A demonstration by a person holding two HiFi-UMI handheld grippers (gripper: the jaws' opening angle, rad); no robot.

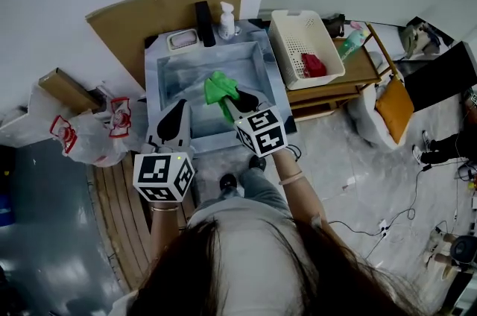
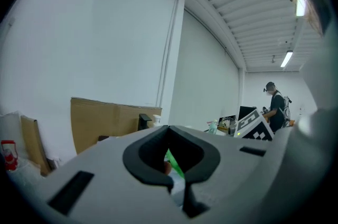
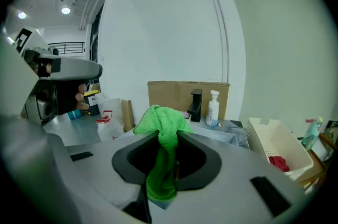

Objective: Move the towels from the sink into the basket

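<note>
A green towel (image 1: 219,89) hangs bunched above the grey sink (image 1: 170,77), pinched in my right gripper (image 1: 237,106), which is shut on it. In the right gripper view the towel (image 3: 161,125) bulges over the jaws and droops between them. My left gripper (image 1: 174,121) hovers over the sink's near left part, jaws together with nothing in them; through them a strip of the green towel (image 2: 174,164) shows. The white perforated basket (image 1: 292,31) stands right of the sink with a red towel (image 1: 313,65) inside, and shows again as the basket (image 3: 274,141) at right.
A black faucet (image 1: 203,13), a soap bottle (image 1: 226,22) and a soap dish (image 1: 182,39) line the sink's far rim, with cardboard (image 1: 141,16) behind. Plastic bags (image 1: 89,137) lie left. The basket rests on a wooden stand (image 1: 358,76) beside a green bottle (image 1: 350,45).
</note>
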